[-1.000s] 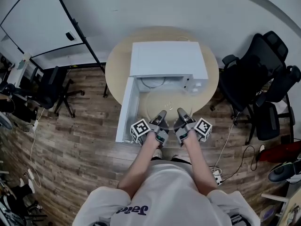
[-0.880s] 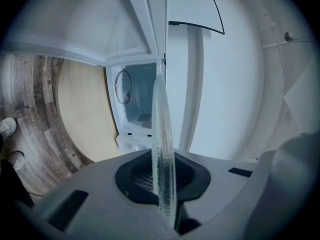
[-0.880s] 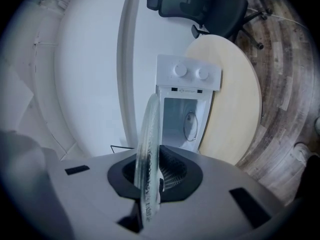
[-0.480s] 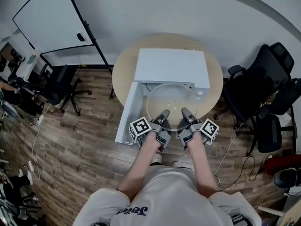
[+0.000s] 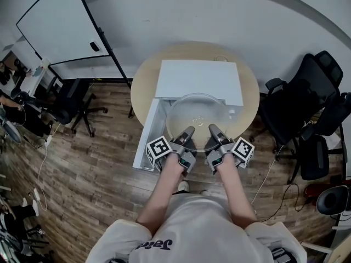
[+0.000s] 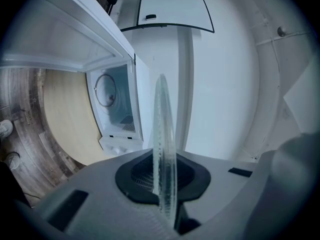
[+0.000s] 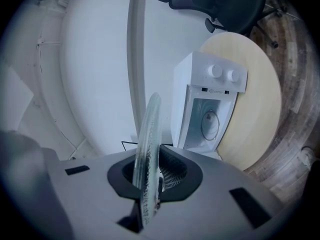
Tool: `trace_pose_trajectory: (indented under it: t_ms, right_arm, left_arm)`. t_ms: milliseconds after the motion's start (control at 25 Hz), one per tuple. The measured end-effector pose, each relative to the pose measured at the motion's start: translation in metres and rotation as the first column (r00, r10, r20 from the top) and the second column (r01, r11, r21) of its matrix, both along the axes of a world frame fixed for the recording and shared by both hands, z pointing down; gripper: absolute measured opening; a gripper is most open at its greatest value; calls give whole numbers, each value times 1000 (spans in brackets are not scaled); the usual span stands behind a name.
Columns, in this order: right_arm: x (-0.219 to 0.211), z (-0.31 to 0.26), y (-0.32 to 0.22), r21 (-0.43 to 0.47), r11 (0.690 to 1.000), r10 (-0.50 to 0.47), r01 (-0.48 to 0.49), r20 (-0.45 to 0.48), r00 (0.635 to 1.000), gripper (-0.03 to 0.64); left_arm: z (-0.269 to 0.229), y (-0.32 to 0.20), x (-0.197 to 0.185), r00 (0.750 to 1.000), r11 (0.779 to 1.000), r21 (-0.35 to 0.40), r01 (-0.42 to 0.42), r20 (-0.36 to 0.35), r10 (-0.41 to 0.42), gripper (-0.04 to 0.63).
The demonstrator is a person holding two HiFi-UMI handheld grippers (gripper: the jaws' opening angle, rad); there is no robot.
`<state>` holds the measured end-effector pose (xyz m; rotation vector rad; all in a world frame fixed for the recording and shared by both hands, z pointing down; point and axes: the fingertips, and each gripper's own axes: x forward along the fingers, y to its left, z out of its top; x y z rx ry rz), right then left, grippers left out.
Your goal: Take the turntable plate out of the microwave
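The clear round glass turntable plate (image 5: 196, 115) is outside the microwave. It is held level in the air directly ahead of my two grippers, over the front edge of the oven. My left gripper (image 5: 188, 131) is clenched on the plate's near rim, left of centre. In the left gripper view the glass edge (image 6: 164, 149) runs straight between the dark ribbed pads, and both pads press on it. My right gripper (image 5: 213, 129) grasps the same near rim just beside the left one. In the right gripper view its pads are closed on the glass edge (image 7: 148, 154) in the same way. Both grippers point forward, side by side, and their marker cubes face outward.

Beyond the plate stands the boxy white microwave (image 5: 198, 76). Its white door (image 5: 147, 141) is swung open to the left of my left gripper. Both gripper views look past the rim into the open cavity, where a roller ring (image 6: 106, 90) lies on the floor of the oven. Two round knobs (image 7: 223, 73) sit on its control panel.

The microwave rests on a round pale wooden table (image 5: 140, 86). Around the table is brown wood-plank flooring (image 5: 82, 174). Black office chairs (image 5: 299, 100) stand well off to the right of my right gripper. A white board in a black frame (image 5: 55, 21) stands far ahead to the left.
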<state>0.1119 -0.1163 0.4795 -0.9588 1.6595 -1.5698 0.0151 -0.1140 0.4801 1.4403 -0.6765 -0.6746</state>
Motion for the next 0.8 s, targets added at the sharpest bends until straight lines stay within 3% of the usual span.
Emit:
trace_pose_trajectory:
  t_ms: [800]
  right_arm:
    - [1,-4,-3,18,1000,12,-12,-3,1000,32]
  left_arm:
    - [-4,-4,2,999,1000,1,-21,-26,21,29]
